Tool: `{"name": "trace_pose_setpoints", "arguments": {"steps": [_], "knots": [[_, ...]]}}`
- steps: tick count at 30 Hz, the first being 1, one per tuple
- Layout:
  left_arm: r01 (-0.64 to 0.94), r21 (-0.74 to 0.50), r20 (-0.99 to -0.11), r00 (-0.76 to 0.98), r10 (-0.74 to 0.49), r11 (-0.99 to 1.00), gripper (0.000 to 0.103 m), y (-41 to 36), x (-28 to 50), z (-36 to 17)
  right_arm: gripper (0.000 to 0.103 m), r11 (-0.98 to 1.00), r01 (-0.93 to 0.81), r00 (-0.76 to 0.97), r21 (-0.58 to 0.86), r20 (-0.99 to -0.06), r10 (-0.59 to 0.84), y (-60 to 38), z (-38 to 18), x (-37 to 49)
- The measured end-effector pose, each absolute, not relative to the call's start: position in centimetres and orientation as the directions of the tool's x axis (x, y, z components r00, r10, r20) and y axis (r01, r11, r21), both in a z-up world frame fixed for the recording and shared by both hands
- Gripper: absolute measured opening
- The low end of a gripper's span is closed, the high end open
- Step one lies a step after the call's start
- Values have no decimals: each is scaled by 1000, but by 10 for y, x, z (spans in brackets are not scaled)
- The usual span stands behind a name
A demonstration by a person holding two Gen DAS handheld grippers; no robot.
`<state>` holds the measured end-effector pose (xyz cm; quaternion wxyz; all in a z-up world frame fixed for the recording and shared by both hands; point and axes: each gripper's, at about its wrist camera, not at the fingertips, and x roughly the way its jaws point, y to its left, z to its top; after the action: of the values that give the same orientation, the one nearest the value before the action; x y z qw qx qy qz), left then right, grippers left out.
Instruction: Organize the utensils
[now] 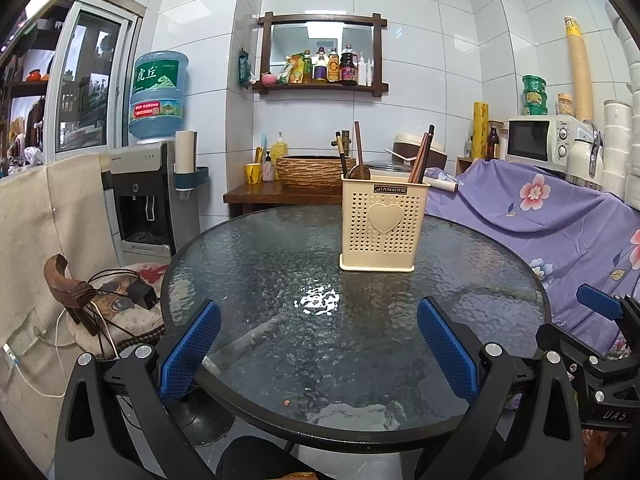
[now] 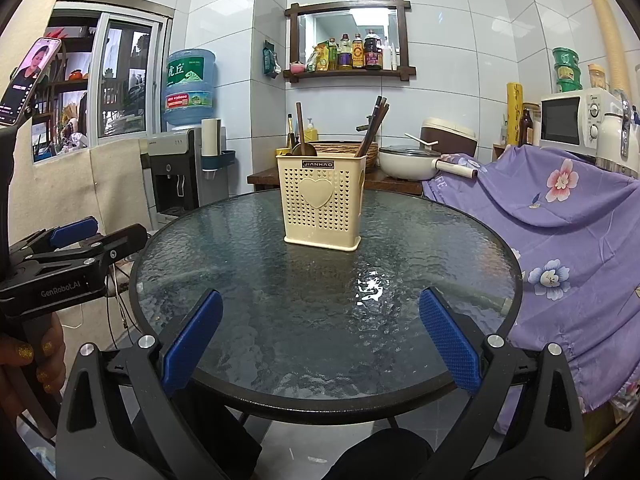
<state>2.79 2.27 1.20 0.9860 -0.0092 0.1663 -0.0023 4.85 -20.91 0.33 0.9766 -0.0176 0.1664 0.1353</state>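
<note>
A cream perforated utensil holder [image 1: 383, 224] [image 2: 323, 208] with a heart on its front stands upright on the round glass table [image 1: 280, 288] [image 2: 248, 280], toward the far side. Dark chopsticks [image 1: 423, 156] [image 2: 372, 128] and a wooden spoon [image 1: 359, 156] [image 2: 301, 132] stick out of its top. My left gripper [image 1: 319, 320] is open over the table's near edge, nothing between its blue pads. My right gripper [image 2: 320, 312] is open too and holds nothing. Both hang well short of the holder. The left gripper's body [image 2: 60, 264] also shows at the left edge of the right wrist view.
A purple flowered cloth [image 1: 560, 216] [image 2: 568, 216] covers furniture right of the table, with a microwave [image 1: 540, 140] [image 2: 576, 120] behind. A water dispenser [image 1: 148, 192] [image 2: 176, 168] stands at the back left. A wooden counter [image 1: 256, 192] behind carries a basket, pot and bottles. A phone [image 2: 28, 80] is mounted at left.
</note>
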Motion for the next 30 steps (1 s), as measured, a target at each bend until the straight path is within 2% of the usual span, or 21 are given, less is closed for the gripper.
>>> {"name": "trace_pose_setpoints", "arguments": {"steps": [30], "knots": [[-1,-21,-329,944,-6,1000,96,24,28,13,97,961,-278,904,8,-336,264,-208,1,49]]}}
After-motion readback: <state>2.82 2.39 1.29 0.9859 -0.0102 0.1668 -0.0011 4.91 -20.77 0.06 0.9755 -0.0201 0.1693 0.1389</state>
